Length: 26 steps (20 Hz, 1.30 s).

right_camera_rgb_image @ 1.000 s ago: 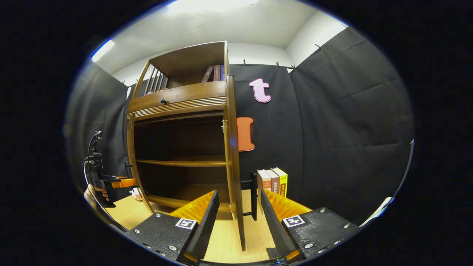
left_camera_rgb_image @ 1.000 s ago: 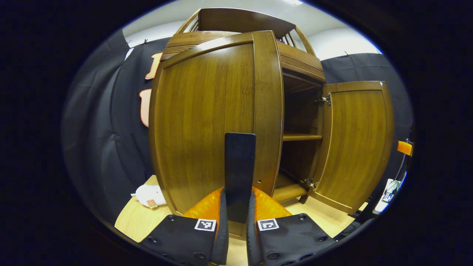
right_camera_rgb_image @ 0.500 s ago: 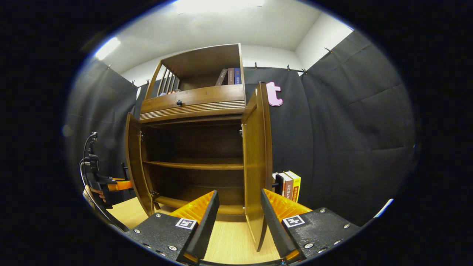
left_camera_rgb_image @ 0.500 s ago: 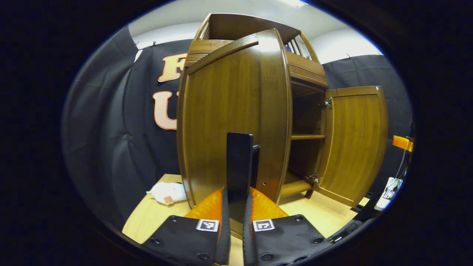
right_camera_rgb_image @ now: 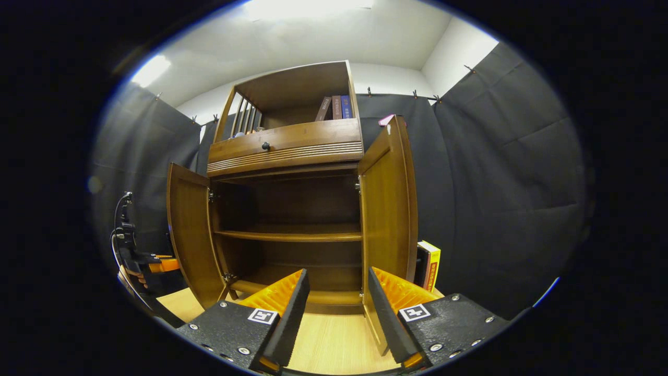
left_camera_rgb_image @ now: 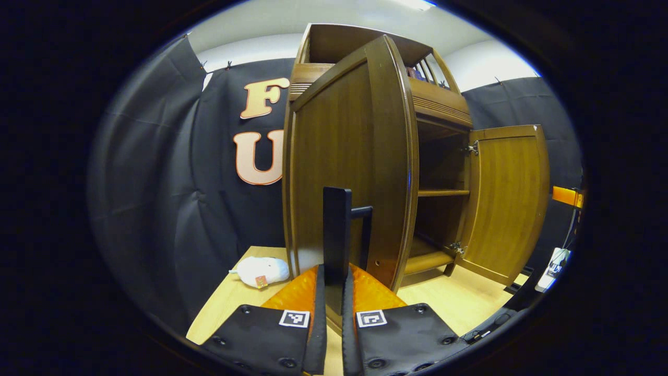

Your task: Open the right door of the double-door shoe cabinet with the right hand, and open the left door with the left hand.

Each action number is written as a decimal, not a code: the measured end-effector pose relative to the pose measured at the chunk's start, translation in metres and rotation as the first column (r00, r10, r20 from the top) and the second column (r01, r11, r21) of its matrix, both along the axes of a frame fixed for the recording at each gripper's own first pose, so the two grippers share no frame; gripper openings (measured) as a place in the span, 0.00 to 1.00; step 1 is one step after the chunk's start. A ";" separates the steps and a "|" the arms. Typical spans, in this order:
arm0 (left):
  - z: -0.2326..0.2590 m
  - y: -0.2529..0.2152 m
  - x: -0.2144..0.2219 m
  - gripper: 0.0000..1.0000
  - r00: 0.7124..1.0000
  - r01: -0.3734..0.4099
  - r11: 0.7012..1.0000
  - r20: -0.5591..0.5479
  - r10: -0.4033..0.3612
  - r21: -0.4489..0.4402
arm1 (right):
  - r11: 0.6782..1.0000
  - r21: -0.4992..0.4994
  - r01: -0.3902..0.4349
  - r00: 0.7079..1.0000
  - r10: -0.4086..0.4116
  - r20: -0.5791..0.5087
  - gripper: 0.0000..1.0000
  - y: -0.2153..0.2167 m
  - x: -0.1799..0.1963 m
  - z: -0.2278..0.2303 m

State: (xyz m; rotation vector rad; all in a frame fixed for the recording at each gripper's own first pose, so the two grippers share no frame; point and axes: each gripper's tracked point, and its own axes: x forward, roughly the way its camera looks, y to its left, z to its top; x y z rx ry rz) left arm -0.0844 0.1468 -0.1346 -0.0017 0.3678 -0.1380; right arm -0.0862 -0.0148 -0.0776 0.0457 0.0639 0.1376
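Observation:
The brown wooden shoe cabinet stands with both doors swung out. My left gripper is shut on the black bar handle of the left door, which stands nearly edge-on to me. The right door hangs wide open at the far side. In the right gripper view my right gripper is open and holds nothing, a little in front of the right door. The left door shows there too, with the left gripper and a hand beside it. Inside, a bare shelf is visible.
A white plush toy lies on the light wooden floor left of the cabinet. Books stand right of the cabinet behind the right door, and more books sit in the top compartment. A drawer with a dark knob is above the doors.
The left door has swung further open with my left gripper on its handle. My right gripper, open throughout, has drawn away from the right door, which has turned from edge-on to wide open.

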 end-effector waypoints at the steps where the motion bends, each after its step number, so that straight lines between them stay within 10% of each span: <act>1: 0.000 0.006 -0.001 0.19 1.000 -0.010 1.000 0.002 0.010 0.003 | 1.000 0.001 -0.004 1.000 0.004 0.001 0.70 0.005 0.001 0.001; 26: 0.006 0.106 -0.003 0.08 0.999 -0.051 0.999 0.004 0.051 0.013 | 0.998 -0.009 -0.067 0.997 0.067 -0.024 0.70 0.071 0.033 -0.011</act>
